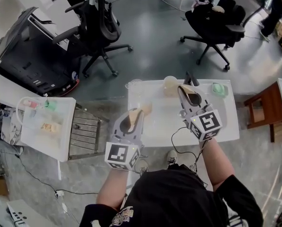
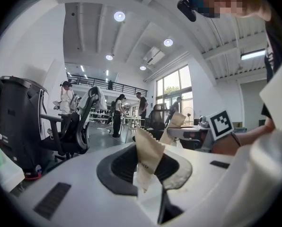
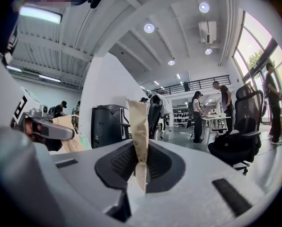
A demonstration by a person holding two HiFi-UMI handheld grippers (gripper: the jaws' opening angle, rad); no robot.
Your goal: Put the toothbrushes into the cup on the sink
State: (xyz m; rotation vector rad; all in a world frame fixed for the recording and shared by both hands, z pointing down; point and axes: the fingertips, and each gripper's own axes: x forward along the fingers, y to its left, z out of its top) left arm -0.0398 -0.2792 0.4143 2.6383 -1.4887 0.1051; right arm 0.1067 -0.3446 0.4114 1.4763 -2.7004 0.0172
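Observation:
Each gripper is shut on a tan paper packet, whose contents are hidden. In the head view my left gripper [image 1: 134, 115] holds its packet [image 1: 145, 109] over the white table [image 1: 164, 124]. My right gripper [image 1: 186, 91] holds the other packet [image 1: 195, 98] further back. A clear cup [image 1: 135, 86] and a pale cup [image 1: 170, 83] stand at the table's far edge. In the left gripper view the packet [image 2: 148, 151] sticks up from the left gripper [image 2: 148, 171]. In the right gripper view a folded packet [image 3: 139, 131] stands in the right gripper [image 3: 140, 169].
A green object [image 1: 219, 89] lies at the table's far right corner. Left of the table stand a wire rack [image 1: 84, 131] and a white box [image 1: 46, 124]. Office chairs [image 1: 101, 32] and a wooden stool [image 1: 266, 105] stand around. Several people stand in the background of both gripper views.

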